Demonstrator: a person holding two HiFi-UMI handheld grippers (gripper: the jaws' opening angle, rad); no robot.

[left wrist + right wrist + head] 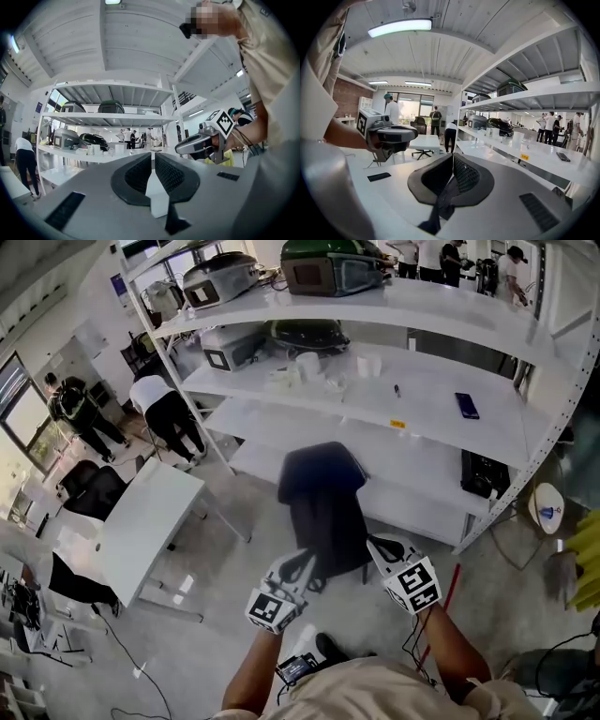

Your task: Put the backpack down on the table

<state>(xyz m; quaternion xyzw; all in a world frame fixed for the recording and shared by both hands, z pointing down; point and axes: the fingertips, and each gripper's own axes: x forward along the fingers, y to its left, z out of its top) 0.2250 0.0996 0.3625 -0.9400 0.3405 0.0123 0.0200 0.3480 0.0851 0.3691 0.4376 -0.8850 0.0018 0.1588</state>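
While backpack (323,498) is hung just ahead of fingers (168,173), its straps (440,197) are clamped by left gripper (300,568) and right gripper (382,549), both pinched tight. Long axis judged vertical. Bench (150,521) lies left of fingers, nearer left gripper.

1. You'll find no word, brand name or number that can be read in any of these views.
2. The marker cube (273,608) on your left gripper (302,565), like the one on your right gripper (377,547), carries only black-and-white square patterns, not letters.
3. The small orange label (397,424) on the front edge of the white shelf (427,395) bears print too small to read.
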